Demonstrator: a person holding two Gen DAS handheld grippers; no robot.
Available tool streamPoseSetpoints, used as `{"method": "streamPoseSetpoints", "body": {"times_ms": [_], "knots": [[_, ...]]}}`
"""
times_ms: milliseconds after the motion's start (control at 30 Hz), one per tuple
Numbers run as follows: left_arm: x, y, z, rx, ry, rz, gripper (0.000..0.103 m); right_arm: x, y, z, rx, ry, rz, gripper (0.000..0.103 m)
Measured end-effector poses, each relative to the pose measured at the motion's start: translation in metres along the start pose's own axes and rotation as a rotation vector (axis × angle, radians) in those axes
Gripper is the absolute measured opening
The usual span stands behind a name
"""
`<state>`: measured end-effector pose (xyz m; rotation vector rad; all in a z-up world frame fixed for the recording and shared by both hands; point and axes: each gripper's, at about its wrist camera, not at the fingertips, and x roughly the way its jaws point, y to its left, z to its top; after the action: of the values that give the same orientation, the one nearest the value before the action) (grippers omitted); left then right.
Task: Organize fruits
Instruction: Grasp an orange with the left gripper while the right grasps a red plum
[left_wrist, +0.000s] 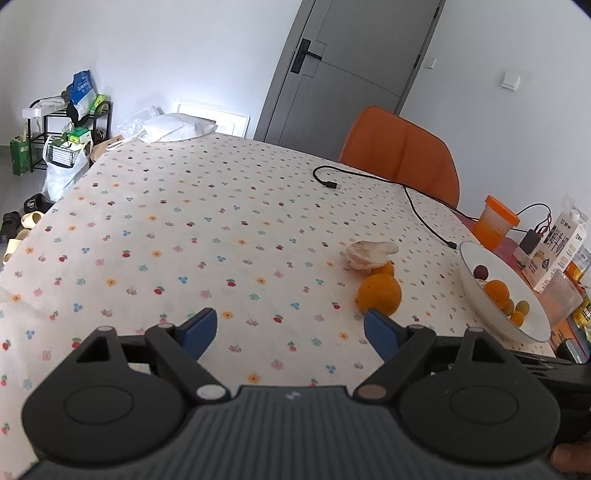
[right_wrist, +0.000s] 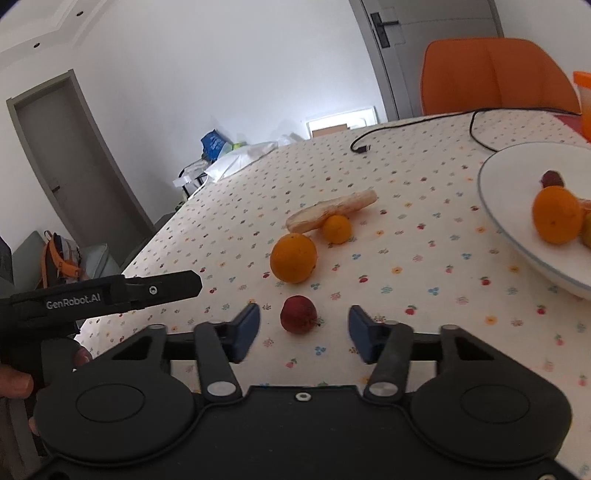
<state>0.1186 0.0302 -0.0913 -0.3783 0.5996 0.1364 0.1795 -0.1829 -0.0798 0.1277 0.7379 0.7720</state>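
My right gripper stands partly open over the flower-print tablecloth, a small dark-red round fruit lying between its blue pads, neither pad touching it. My left gripper is spread wide, holding nothing. A large orange sits just beyond the red fruit. The white shallow bowl at right holds several fruits.

text: "GenRobot.AI" is showing in white on the black left gripper | milk carton is bearing large Chinese characters (too blurred to read) | blue bag is carrying print, illegible | no other text is reading clearly
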Motion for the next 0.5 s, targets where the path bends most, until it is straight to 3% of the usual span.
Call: {"method": "streamPoseSetpoints", "body": {"times_ms": [100, 200, 233, 500], "knots": [[0.004, 0.002, 0.002, -0.002, 0.009, 0.003, 0.084, 0.005, 0.001, 0.002, -0.006, 0.0, 0.01, 0.048], [0.008, 0.002, 0.003, 0.003, 0.014, 0.003, 0.083, 0.011, 0.001, 0.004, -0.014, 0.01, 0.023, 0.034], [0.009, 0.001, 0.004, 0.006, 0.015, 0.001, 0.083, 0.012, 0.0, 0.004, -0.016, 0.017, 0.026, 0.023], [0.02, -0.021, 0.009, 0.049, 0.021, -0.033, 0.083, 0.002, -0.014, 0.009, 0.015, -0.006, 0.02, 0.022]]}}
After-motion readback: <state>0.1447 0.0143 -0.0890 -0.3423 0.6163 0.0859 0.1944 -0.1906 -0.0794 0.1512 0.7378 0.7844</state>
